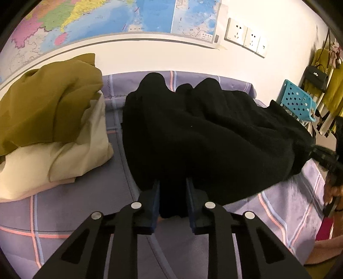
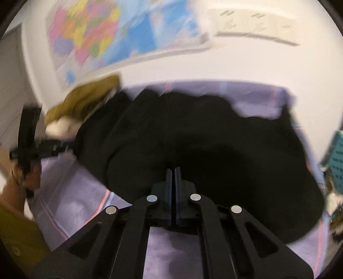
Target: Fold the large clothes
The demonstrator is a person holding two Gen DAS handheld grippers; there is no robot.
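A large black garment [image 1: 203,133] lies bunched on the purple checked bed sheet [image 1: 64,214]. In the left wrist view my left gripper [image 1: 172,182] is shut on a thick fold of its near edge, with black cloth filling the gap between the fingers. The garment's right corner is drawn out to my right gripper [image 1: 315,150] at the frame's right edge. The right wrist view is blurred. There the right gripper [image 2: 173,169] has its fingers pressed together at the edge of the black garment [image 2: 214,139]. The left gripper [image 2: 70,144] pinches the cloth at the far left.
A pile of mustard and cream clothes [image 1: 42,111] sits on the bed to the left of the garment. A wall with a map [image 1: 107,19] and sockets [image 1: 246,36] backs the bed. A blue perforated chair [image 1: 298,100] and hanging clothes [image 1: 330,85] stand at the right.
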